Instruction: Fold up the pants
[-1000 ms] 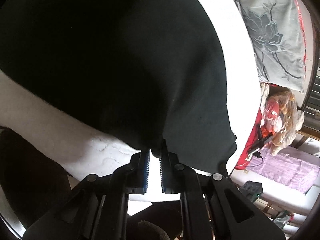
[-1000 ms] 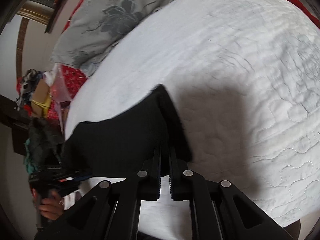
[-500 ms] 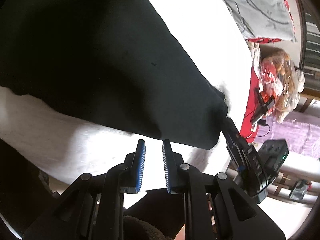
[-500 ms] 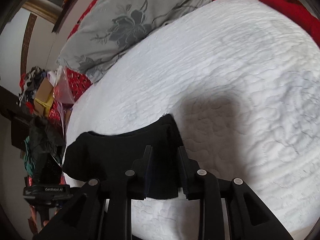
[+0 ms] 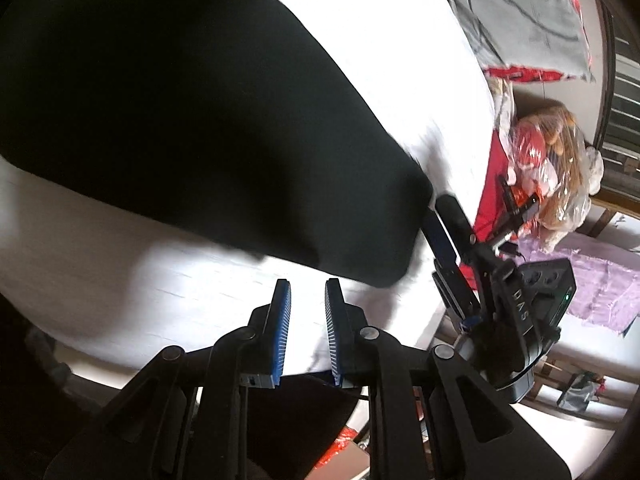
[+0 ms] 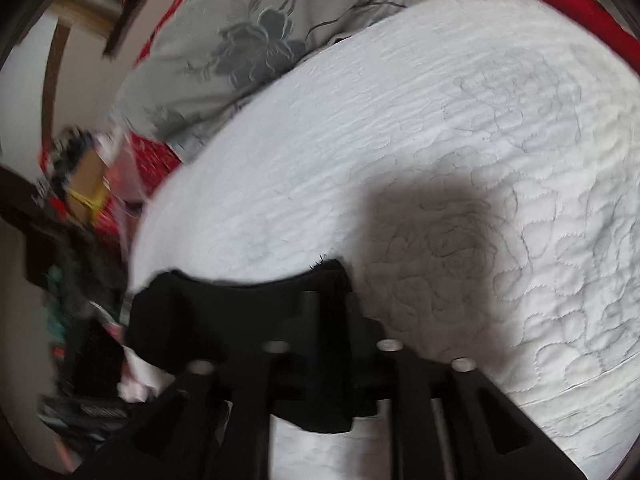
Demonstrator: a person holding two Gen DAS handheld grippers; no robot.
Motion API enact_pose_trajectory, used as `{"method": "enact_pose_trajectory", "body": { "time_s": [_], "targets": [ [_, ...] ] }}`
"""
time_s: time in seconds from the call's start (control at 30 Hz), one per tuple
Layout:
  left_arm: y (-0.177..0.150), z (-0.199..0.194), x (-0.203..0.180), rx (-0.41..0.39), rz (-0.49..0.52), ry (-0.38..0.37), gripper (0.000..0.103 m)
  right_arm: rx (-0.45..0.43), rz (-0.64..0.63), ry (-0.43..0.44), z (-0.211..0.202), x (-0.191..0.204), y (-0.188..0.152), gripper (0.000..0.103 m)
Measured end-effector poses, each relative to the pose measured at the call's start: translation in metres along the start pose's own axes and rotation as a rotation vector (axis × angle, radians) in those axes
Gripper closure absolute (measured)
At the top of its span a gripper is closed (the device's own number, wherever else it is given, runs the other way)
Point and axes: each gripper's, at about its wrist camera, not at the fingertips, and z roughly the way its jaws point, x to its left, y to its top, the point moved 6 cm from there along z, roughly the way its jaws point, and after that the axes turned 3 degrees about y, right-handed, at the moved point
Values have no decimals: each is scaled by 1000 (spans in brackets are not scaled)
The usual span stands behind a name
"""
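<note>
Your black pants [image 5: 192,120] are lying on the white quilted bed [image 6: 460,140], folded into a broad dark band. In your left wrist view their long axis is running from the upper left down to the lower right, narrowing to a rounded end that is pointing at the bed's near edge. In your right wrist view the same end [image 6: 240,312] is sitting at the lower left of the quilt, its edge stretching left to right just ahead of the fingers.

Your left gripper [image 5: 307,320] is hanging just short of that rounded end with a narrow gap between its blue ribbed pads [image 5: 282,328]; only white quilt is showing in the gap, and no cloth is being pinched. Your right gripper [image 6: 326,320] has just been opening its jaws. They are standing apart with the dark cloth showing between and under them, but the blur is too heavy to tell whether the pads are touching it. In the left view it [image 5: 448,240] is reaching in from the right, its tips close against the pants' end.

A grey flowered pillow [image 6: 260,48] is resting at the head of the bed. Beside the bed a clear plastic bag [image 5: 552,168] is holding red and tan things, too blurred to name.
</note>
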Motion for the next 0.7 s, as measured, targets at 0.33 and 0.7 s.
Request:
{"method": "enact_pose_trajectory", "body": {
  "time_s": [0.33,0.7],
  "targets": [
    [-4,27,-17,-29,-108,-73,90,75,83,93,6,-21,1,60],
    [-1,42,-9,-78,-264,-158,90,169,164,251,36,-20,17,47]
  ]
}}
